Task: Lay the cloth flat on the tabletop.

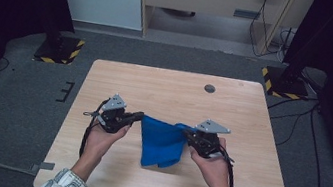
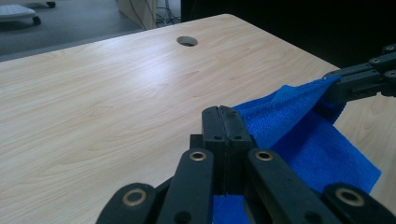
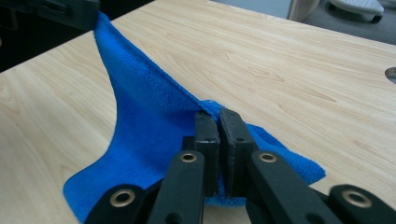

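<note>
A blue cloth (image 1: 161, 142) hangs stretched between my two grippers over the wooden table (image 1: 180, 90), its lower edge drooping toward the tabletop. My left gripper (image 1: 139, 115) is shut on the cloth's left top corner; in the left gripper view its jaws (image 2: 223, 112) press together with the cloth (image 2: 299, 126) running off to the right. My right gripper (image 1: 187, 133) is shut on the right top corner; in the right gripper view its jaws (image 3: 219, 116) pinch the cloth's (image 3: 144, 116) edge. The cloth's bottom rests on the table there.
A round cable hole (image 1: 210, 88) sits in the table's far right part. Two stand bases with yellow-black stripes (image 1: 59, 49) (image 1: 282, 83) flank the table's far corners on the grey floor. Wooden furniture and cables stand beyond.
</note>
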`<state>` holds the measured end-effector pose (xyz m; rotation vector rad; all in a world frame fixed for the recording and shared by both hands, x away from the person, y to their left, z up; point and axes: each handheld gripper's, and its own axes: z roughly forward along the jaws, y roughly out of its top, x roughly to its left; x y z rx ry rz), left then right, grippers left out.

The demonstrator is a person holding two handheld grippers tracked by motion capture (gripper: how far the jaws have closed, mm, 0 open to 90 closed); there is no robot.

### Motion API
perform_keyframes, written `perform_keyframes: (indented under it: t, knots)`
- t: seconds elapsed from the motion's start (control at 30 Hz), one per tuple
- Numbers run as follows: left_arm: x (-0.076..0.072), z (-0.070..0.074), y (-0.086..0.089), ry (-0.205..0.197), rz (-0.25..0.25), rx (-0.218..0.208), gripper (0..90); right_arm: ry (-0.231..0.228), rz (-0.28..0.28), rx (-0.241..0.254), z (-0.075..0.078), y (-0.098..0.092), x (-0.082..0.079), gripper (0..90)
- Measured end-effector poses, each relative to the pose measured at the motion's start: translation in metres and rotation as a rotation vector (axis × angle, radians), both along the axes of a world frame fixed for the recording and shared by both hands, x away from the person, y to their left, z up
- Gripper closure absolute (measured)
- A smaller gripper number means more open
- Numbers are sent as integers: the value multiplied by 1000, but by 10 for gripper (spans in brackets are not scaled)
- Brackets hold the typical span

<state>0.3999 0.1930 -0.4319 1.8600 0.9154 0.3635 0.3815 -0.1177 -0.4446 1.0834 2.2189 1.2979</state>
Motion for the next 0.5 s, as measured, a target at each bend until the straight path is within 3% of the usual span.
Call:
perform_keyframes:
  t: [0.17, 0.3, 0.5]
  knots:
    - [12, -11, 11, 31, 49, 33, 900, 18, 9, -39, -9, 22, 27, 833]
    - [17, -23, 23, 64, 72, 64, 900, 37, 21, -60, -20, 34, 39, 793]
    - [19, -45, 40, 110, 114, 59, 900, 47, 1, -97, -44, 48, 47, 598]
